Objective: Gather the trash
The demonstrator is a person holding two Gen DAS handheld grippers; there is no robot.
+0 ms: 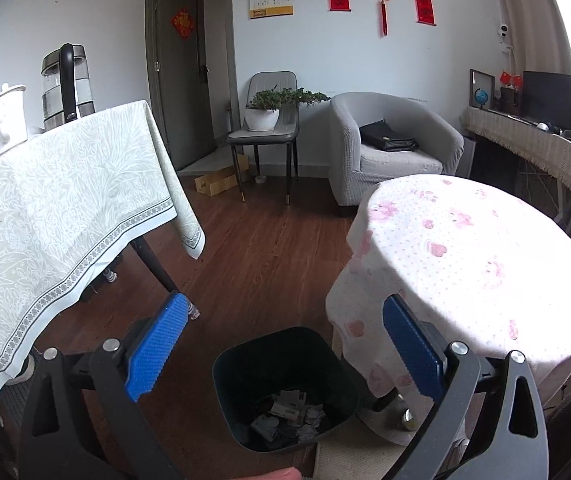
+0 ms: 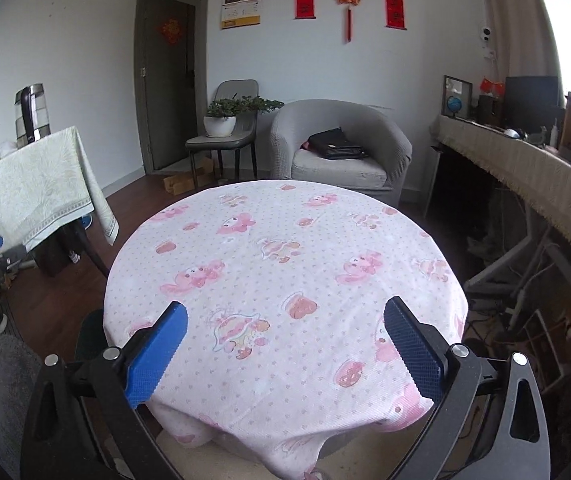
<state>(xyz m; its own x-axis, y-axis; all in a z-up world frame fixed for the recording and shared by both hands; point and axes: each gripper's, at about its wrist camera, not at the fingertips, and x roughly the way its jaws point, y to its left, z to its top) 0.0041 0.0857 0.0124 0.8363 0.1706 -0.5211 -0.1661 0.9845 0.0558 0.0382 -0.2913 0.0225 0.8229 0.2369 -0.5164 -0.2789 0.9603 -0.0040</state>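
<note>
blue fingers [image 1: 157,346] of the left gripper [image 1: 285,344] are wide apart over the black bin [image 1: 229,368], where light, soft paper trash [image 1: 289,416] sits; pinch scraps gently; the right gripper [image 2: 285,346] is apart too, above the table [image 2: 325,240].

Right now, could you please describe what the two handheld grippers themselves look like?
Both match: the left gripper and right gripper have black angular frames with silver pivot bolts and blue ribbed pads. From the right camera, the left one's black body carries a small white label.
</note>
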